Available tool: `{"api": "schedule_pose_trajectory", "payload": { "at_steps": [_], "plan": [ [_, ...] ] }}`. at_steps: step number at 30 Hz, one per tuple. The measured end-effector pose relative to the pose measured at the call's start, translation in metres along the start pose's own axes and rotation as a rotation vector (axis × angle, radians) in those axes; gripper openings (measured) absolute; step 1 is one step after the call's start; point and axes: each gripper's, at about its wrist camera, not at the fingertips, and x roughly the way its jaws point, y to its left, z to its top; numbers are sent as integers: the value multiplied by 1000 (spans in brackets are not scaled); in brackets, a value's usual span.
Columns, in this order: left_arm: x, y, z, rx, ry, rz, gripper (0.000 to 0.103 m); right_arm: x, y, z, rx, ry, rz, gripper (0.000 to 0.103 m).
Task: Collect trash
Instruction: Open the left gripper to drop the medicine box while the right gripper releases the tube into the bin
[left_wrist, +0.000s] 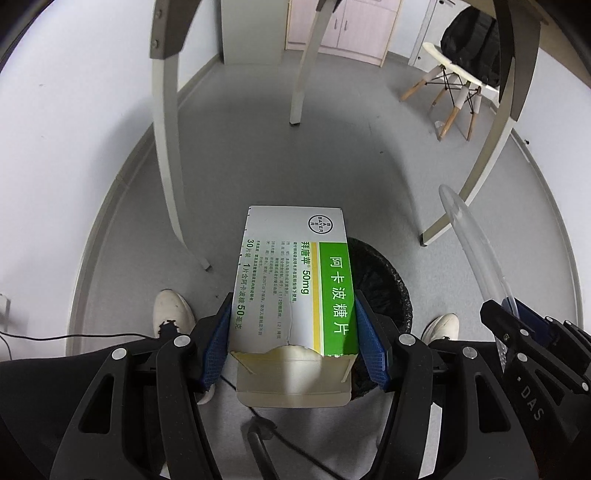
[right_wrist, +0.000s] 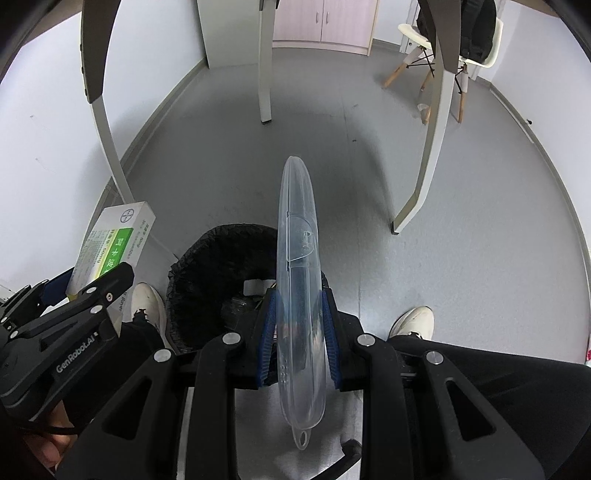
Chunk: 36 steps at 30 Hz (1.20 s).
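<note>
My left gripper (left_wrist: 293, 328) is shut on a white and green medicine box (left_wrist: 295, 280), torn open at its near end, with the blue pads pressing its two sides. Below and to the right of the box lies a black-lined trash bin (left_wrist: 384, 284). My right gripper (right_wrist: 298, 325) is shut on a long clear plastic case (right_wrist: 299, 266), held edge-up above the bin (right_wrist: 218, 273). A few scraps lie inside the bin. In the right wrist view the left gripper (right_wrist: 74, 291) with the box (right_wrist: 114, 240) hangs at the left. The clear case (left_wrist: 469, 236) also shows in the left wrist view.
White table legs (left_wrist: 166, 147) curve down to the grey floor around the bin. The person's white shoes (right_wrist: 413, 321) stand on either side of it. A chair (left_wrist: 454, 85) with a black bag stands at the back right, a cabinet (left_wrist: 343, 26) behind. A wall runs along the left.
</note>
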Motion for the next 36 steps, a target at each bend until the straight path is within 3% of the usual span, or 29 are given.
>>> {"api": "schedule_pose_trajectory", "payload": {
  "at_steps": [14, 17, 23, 31, 36],
  "plan": [
    [18, -22, 0, 64, 38, -29, 62, 5, 6, -1, -2, 15, -16, 23],
    [17, -23, 0, 68, 41, -22, 74, 6, 5, 0, 0, 19, -19, 24],
    [13, -17, -1, 80, 35, 10, 85, 9, 8, 1, -4, 25, -10, 24],
    [7, 5, -2, 43, 14, 34, 97, 15, 14, 2, -16, 35, 10, 24],
    [5, 24, 0, -8, 8, 57, 97, 22, 21, 4, -19, 53, 35, 24]
  ]
}}
